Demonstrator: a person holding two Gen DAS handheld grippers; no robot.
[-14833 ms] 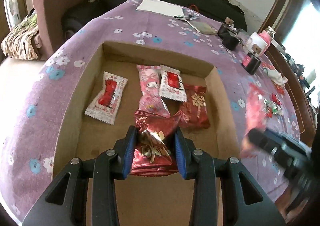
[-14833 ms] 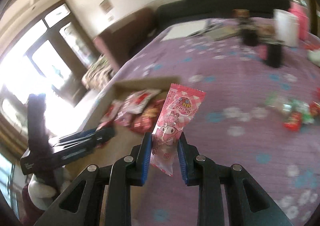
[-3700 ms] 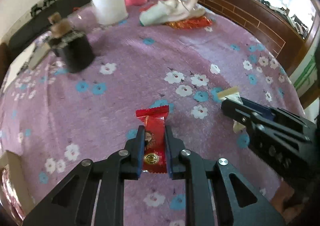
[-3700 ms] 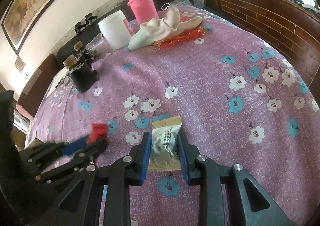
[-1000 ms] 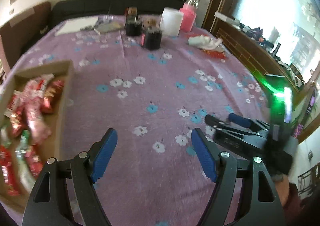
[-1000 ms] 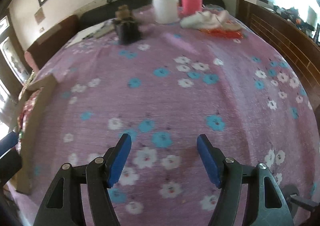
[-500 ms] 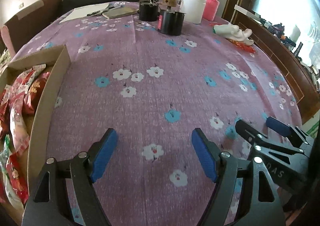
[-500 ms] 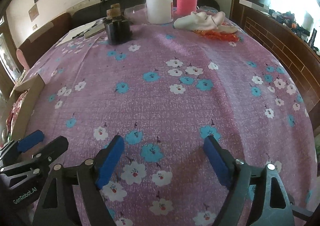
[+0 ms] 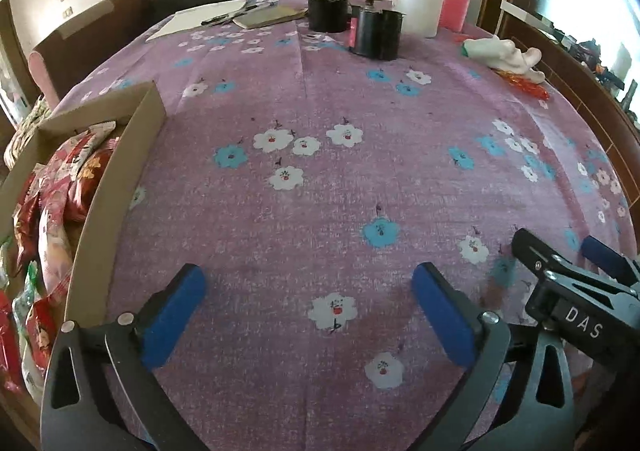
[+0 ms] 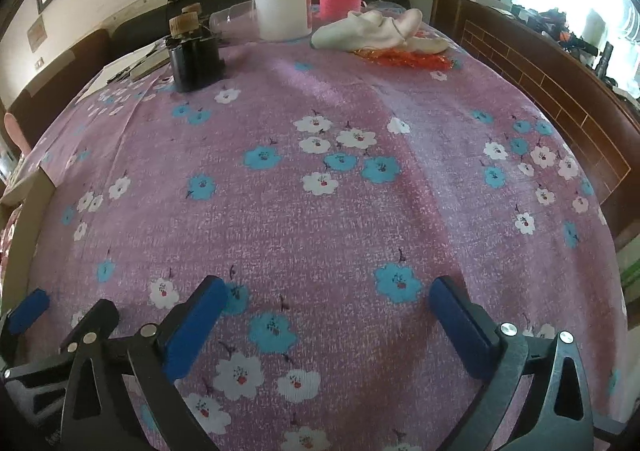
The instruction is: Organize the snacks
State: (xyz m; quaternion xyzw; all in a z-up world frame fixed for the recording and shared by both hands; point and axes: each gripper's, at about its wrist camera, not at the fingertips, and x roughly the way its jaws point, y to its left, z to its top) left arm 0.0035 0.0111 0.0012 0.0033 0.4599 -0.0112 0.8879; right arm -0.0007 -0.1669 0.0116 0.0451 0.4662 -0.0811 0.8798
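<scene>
Snacks: wrapped packets heaped in box at bench left edge. Left tool, right tool: jaws spreading wide, nothing between, over bare cloth right of box. Risk: heap near box wall, so a careless tool sweep could spill packets; orange wrapper far right of box may go unsorted.

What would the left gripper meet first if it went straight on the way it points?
Probably the bare tablecloth: the left gripper tilts down at it, jaws opening, nothing between them. The snack box lies off to its left side.
</scene>
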